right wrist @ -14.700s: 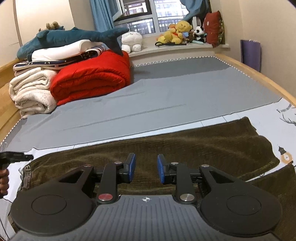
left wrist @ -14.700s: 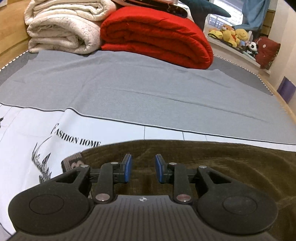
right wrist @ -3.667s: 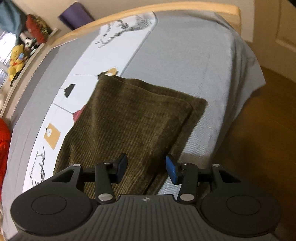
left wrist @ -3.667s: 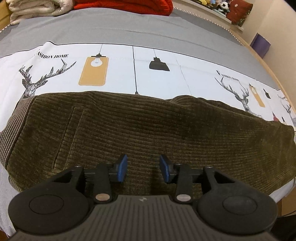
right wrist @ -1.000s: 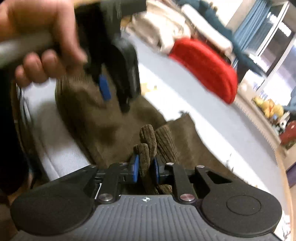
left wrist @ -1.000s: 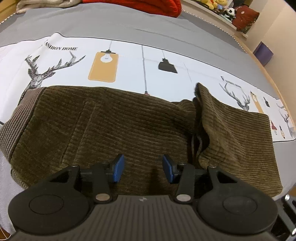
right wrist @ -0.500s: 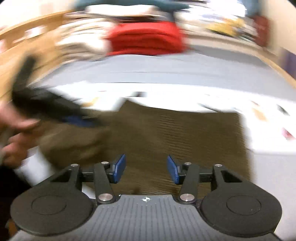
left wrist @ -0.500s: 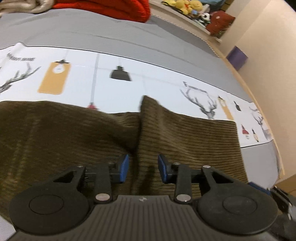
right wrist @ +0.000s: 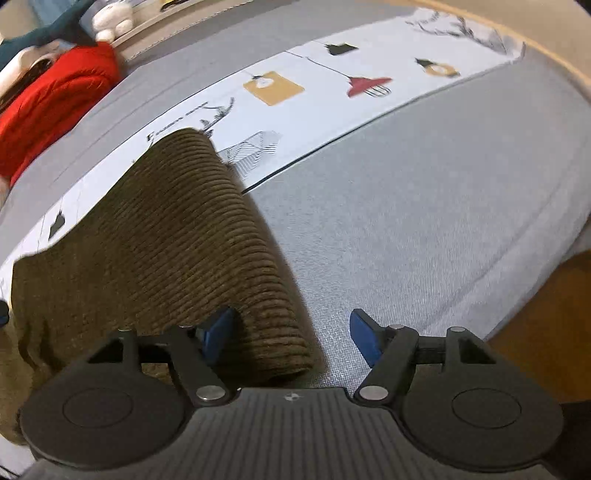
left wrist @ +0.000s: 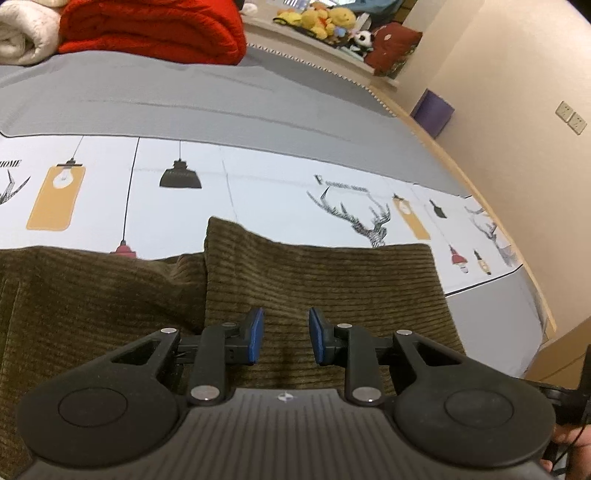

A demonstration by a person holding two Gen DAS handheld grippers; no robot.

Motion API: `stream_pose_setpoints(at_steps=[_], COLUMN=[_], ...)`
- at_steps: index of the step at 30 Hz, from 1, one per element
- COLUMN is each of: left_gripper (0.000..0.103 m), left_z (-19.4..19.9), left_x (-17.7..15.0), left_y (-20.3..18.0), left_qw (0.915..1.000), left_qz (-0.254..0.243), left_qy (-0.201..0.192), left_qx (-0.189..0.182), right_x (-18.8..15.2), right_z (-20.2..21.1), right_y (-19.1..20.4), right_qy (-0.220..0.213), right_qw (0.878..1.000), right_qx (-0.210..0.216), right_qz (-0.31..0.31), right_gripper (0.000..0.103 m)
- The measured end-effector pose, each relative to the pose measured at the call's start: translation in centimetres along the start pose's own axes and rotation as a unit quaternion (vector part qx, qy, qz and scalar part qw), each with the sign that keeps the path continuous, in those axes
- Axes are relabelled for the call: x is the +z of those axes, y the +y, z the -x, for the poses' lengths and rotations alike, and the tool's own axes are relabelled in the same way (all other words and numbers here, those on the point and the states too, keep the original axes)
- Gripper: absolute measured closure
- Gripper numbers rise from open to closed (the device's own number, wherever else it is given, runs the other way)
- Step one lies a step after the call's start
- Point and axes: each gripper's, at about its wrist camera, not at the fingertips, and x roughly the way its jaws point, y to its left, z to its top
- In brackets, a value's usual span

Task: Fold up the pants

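Mid-fold, leg end of pants (left wrist: 317, 280) doubled over on the bed (right wrist: 424, 206); left tool (left wrist: 284, 336) closing with nothing pinched over the top layer, right tool (right wrist: 291, 332) opening astride the rounded fold edge seen only in right view; next, grabbing that fold for another

One pair of brown corduroy pants (left wrist: 321, 280) is lying under two hand-held grippers, the left (left wrist: 283, 336) and the right (right wrist: 290, 334); one red quilt (left wrist: 151, 29) is sitting beyond them.
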Motion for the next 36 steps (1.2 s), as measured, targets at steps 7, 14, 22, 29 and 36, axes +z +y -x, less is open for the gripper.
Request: stream_pose_setpoints(at_steps=[7, 14, 22, 29, 36], left_gripper=[0.073, 0.073, 0.060, 0.058, 0.018], left_z=[-0.7, -2.0, -4.7, -2.2, 1.4], left_x=[-0.6, -2.0, -3.4, -2.4, 0.0], left_y=[-0.6, -1.4, -0.3, -0.2, -1.2], left_qw=[0.9987, 0.9943, 0.9790, 0.9916, 0.9933], left_qz=[-0.026, -0.074, -0.100, -0.072, -0.007], left_qy=[0.035, 0.077, 0.137, 0.084, -0.014], left_qx=[-0.027, -0.007, 0.113, 0.067, -0.115], right_x=[1.1, 0.5, 0.0, -2.6, -6.3], right_z=[-2.0, -1.7, 1.0, 5.6, 8.1], right_y=[-0.5, 1.2, 3.2, 8.0, 11.8], right_qy=[0.046, 0.036, -0.031, -0.169, -0.255], right_qw=[0.996, 0.998, 0.996, 0.957, 0.886], right_qx=[0.051, 0.042, 0.031, 0.041, 0.084], right_qz=[-0.051, -0.003, 0.074, 0.231, 0.378], right_gripper=[0.032, 0.045, 0.072, 0.076, 0.077])
